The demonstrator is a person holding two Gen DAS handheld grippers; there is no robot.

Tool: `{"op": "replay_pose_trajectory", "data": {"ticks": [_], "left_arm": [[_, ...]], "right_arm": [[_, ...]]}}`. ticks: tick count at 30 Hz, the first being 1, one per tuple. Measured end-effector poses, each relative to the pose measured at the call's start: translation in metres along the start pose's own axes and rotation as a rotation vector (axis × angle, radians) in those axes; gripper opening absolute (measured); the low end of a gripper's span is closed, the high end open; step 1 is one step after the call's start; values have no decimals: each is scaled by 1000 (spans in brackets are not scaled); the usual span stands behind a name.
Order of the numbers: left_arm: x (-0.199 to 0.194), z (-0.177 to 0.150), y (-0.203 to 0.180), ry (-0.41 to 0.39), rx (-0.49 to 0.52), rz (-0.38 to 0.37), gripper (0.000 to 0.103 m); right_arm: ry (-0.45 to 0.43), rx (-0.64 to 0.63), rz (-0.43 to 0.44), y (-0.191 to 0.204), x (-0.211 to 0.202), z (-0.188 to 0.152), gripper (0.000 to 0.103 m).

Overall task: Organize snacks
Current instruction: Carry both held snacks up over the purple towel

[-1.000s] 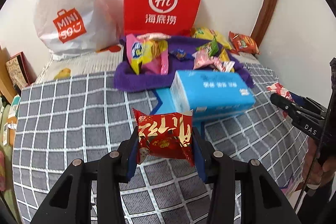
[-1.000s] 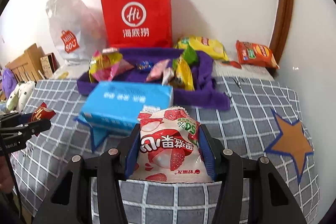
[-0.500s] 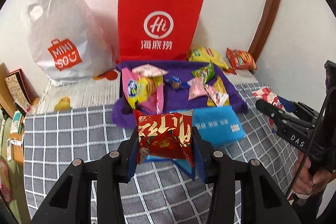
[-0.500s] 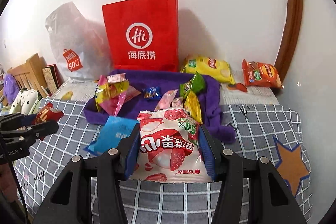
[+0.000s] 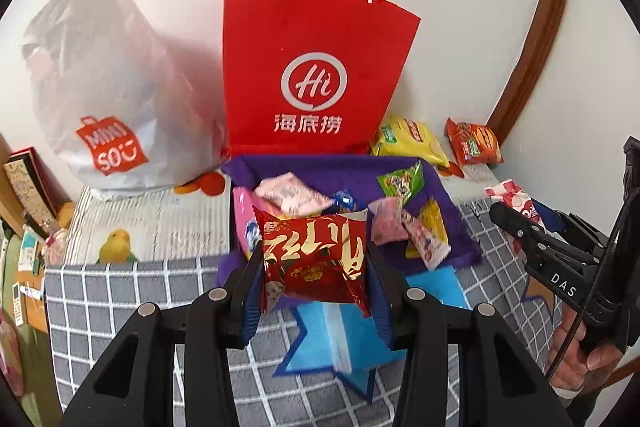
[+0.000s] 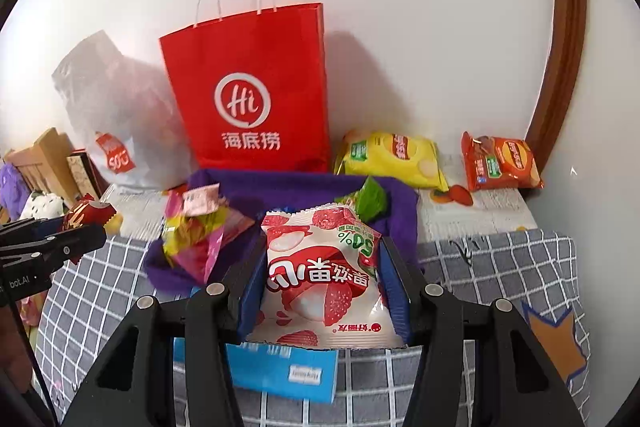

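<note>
Left wrist view: both tongs loaded above purple tray (image 5: 448,183).
Left tongs (image 5: 316,267) clamp red snack packet (image 5: 316,255), frame centre; right tongs (image 6: 322,279) clamp white lychee-print packet (image 6: 320,275), lower centre.

red packet (image 5: 314,259): glossy foil, crinkled, between the left fingers
white lychee packet (image 6: 324,275): shiny plastic film, between the right fingers
red bag (image 5: 316,75): matt paper, beyond the fingers
white bag (image 5: 108,83): thin, smooth plastic
purple cloth (image 5: 328,167): soft, fuzzy fabric
checked cover (image 6: 500,267): matt woven cloth, beneath the fingers
</note>
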State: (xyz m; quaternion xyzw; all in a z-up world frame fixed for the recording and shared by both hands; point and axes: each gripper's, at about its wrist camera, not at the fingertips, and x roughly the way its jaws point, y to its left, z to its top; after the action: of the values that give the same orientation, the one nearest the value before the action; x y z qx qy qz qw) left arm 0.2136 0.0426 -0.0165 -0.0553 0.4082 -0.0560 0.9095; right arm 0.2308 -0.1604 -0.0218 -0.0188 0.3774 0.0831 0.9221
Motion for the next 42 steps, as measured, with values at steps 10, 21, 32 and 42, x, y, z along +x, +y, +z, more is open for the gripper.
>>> {"op": "replay_pose_trajectory", "data": {"ticks": [10, 21, 32, 42], "left_arm": [[33, 40, -3, -8, 3, -1, 43], [79, 56, 22, 24, -45, 30, 43], [92, 56, 50, 47, -100, 32, 43], [101, 55, 57, 45, -116, 11, 43]], "right_arm": [[-4, 25, -15, -4, 31, 41, 52], [23, 45, 8, -5, 86, 52, 53], [88, 47, -12, -25, 117, 43, 53], [110, 47, 5, -35, 122, 41, 53]]}}
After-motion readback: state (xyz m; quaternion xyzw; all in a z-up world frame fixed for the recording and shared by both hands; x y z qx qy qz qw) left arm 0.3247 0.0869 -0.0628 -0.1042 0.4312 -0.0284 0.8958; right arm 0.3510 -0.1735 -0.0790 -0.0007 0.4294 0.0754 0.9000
